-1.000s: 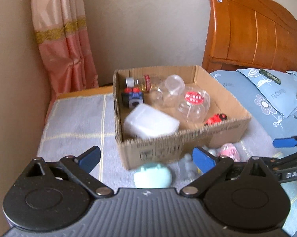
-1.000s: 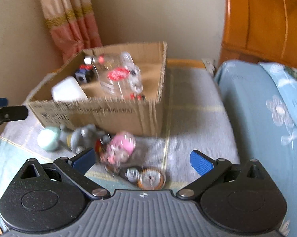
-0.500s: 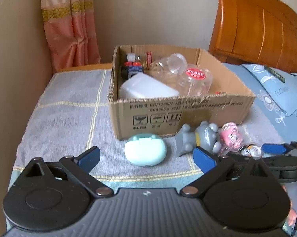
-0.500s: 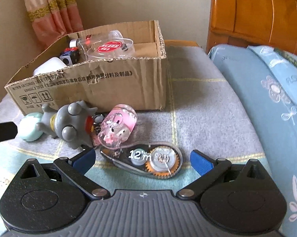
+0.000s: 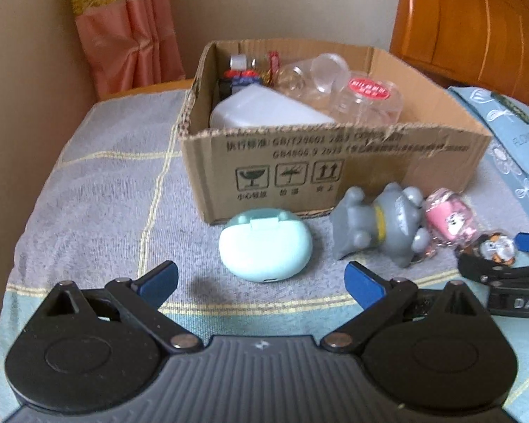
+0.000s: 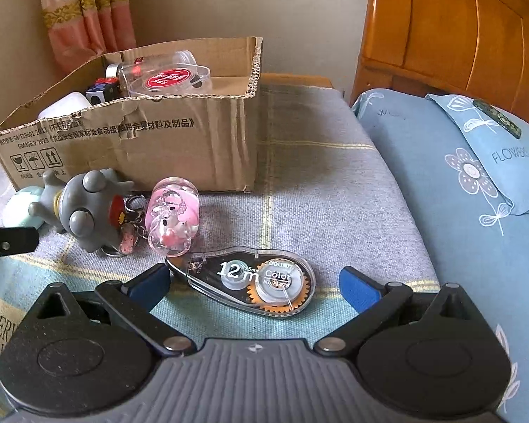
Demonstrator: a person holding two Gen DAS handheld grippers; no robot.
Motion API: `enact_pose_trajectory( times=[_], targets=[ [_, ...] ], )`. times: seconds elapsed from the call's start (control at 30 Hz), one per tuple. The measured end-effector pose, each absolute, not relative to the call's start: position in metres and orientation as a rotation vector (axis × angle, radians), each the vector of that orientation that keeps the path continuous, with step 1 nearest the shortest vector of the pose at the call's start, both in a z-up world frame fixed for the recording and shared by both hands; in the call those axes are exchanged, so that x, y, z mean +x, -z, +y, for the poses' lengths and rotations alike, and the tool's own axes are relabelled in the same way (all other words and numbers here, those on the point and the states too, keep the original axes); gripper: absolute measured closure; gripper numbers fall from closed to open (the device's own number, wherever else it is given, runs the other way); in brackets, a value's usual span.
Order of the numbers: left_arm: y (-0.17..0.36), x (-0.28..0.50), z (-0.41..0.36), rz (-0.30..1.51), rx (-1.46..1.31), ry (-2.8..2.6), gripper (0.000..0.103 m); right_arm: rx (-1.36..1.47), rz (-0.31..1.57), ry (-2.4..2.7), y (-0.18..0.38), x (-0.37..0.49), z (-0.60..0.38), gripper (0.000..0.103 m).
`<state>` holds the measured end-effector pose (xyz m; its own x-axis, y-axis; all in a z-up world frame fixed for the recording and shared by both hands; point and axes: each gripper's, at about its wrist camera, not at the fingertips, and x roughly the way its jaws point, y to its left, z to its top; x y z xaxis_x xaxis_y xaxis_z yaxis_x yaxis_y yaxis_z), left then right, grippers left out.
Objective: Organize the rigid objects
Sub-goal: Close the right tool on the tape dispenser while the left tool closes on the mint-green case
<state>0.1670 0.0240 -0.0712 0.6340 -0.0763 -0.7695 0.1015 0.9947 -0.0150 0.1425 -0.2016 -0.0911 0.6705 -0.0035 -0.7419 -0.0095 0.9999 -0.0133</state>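
A cardboard box point(image 5: 335, 169) point(image 6: 159, 148) stands on the grey blanket, holding a white container point(image 5: 264, 112), clear plastic jars point(image 5: 366, 98) and small items. In front of it lie a mint-green case point(image 5: 264, 243), a grey toy figure point(image 5: 380, 225) point(image 6: 85, 211), a pink keychain capsule point(image 5: 447, 218) point(image 6: 173, 218) and a correction tape dispenser point(image 6: 254, 282). My left gripper point(image 5: 261, 282) is open, just short of the mint case. My right gripper point(image 6: 254, 285) is open with the tape dispenser lying between its fingers, untouched.
A wooden headboard point(image 6: 458, 28) and blue flowered pillow point(image 6: 483, 148) lie to the right. A pink curtain point(image 5: 123, 24) hangs in the back left corner. The blanket's left edge point(image 5: 28, 229) drops off near the wall.
Both grippers have dropped lower and come nearer the items in front of the box. The mint case and the tape dispenser now sit larger between the open fingers.
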Motion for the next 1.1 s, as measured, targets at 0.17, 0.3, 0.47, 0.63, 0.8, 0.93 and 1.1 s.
enact_pose_trajectory(
  times=[0.17, 0.3, 0.47, 0.63, 0.8, 0.93, 1.1],
  targets=[
    [0.08, 0.171, 0.027, 0.899, 0.031, 0.083, 0.001, -0.02, 0.831, -0.008, 0.091, 0.141, -0.203, 0.0],
    [0.081, 0.168, 0.031, 0.884, 0.04, 0.108, 0.001, -0.024, 0.827, -0.017, 0.091, 0.139, -0.204, 0.0],
    [0.083, 0.163, 0.039, 0.852, 0.043, 0.117, 0.001, -0.016, 0.828, 0.001, 0.091, 0.135, -0.214, 0.0],
    [0.085, 0.167, 0.038, 0.837, 0.045, 0.122, 0.001, -0.01, 0.835, 0.015, 0.091, 0.134, -0.217, 0.0],
    [0.085, 0.168, 0.036, 0.831, 0.044, 0.119, 0.001, -0.01, 0.838, 0.007, 0.091, 0.14, -0.201, 0.0],
    [0.086, 0.17, 0.036, 0.83, 0.045, 0.124, 0.001, -0.012, 0.809, 0.012, 0.093, 0.145, -0.188, 0.0],
    [0.087, 0.171, 0.038, 0.827, 0.049, 0.134, 0.001, 0.007, 0.791, 0.058, 0.094, 0.144, -0.204, 0.0]
  ],
)
